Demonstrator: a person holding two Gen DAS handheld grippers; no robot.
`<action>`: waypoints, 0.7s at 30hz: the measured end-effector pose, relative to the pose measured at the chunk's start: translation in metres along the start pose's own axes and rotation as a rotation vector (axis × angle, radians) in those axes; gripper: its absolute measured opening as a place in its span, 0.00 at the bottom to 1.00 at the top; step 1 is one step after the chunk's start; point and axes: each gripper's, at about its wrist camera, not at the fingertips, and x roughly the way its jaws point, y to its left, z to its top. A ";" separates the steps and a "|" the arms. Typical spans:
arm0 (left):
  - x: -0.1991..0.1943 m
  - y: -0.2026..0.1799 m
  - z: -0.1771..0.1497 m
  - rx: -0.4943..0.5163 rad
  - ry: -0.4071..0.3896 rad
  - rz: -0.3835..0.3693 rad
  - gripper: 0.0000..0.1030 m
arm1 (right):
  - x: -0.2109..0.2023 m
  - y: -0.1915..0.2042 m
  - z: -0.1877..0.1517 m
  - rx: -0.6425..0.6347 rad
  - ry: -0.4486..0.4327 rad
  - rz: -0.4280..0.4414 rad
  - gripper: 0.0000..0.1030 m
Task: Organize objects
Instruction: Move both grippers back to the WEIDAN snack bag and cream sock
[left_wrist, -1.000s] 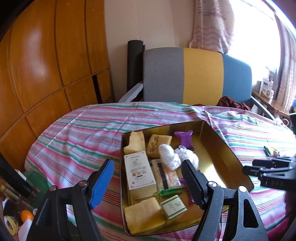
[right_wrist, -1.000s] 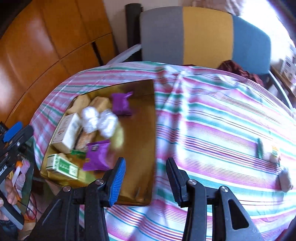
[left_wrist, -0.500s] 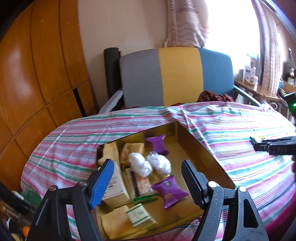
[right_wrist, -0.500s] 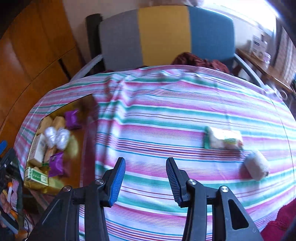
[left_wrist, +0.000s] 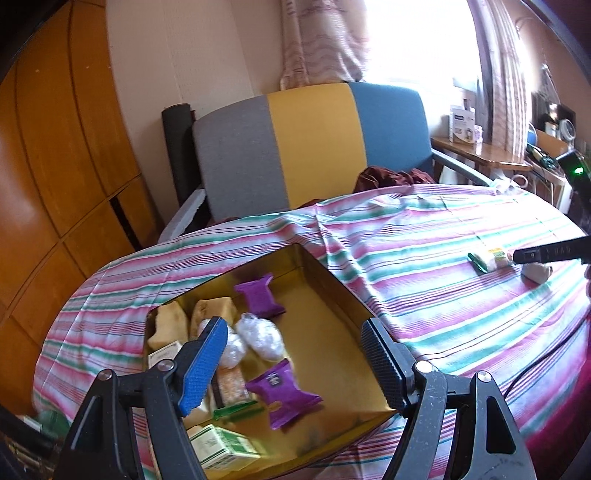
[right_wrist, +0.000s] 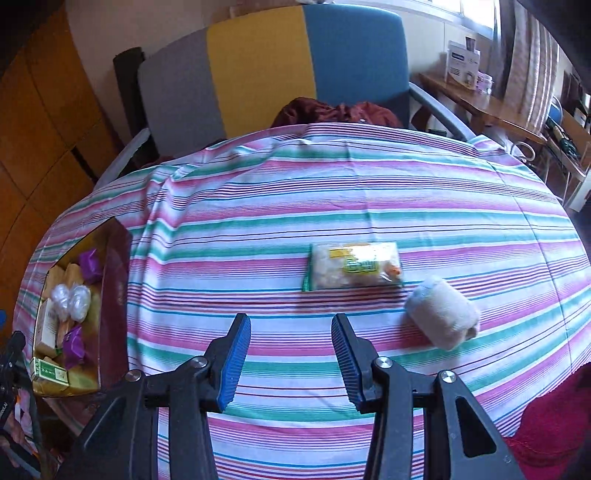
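This is a room in a home, probably a living or dining room. A round table (right_wrist: 332, 192) carries a striped cloth in pink, green and white. On its far side stands an armchair (left_wrist: 310, 147) in grey, yellow and blue. Wooden cupboard doors (left_wrist: 55, 147) cover the left wall. At the far right, curtains (left_wrist: 321, 40) hang by a bright window, near a cluttered side desk (left_wrist: 480, 151).

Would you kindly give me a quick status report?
Both claws, left and right, open and empty. Snack packet and beige roll outside gold tin. Nothing blocking.
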 end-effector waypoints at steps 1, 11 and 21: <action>0.001 -0.002 0.000 0.005 0.002 -0.003 0.74 | 0.000 -0.005 0.000 0.003 0.003 -0.009 0.44; 0.013 -0.031 0.008 0.060 0.024 -0.036 0.74 | 0.010 -0.046 0.006 0.026 0.051 -0.064 0.45; 0.030 -0.060 0.015 0.102 0.058 -0.076 0.74 | 0.017 -0.078 0.010 -0.012 0.118 -0.097 0.62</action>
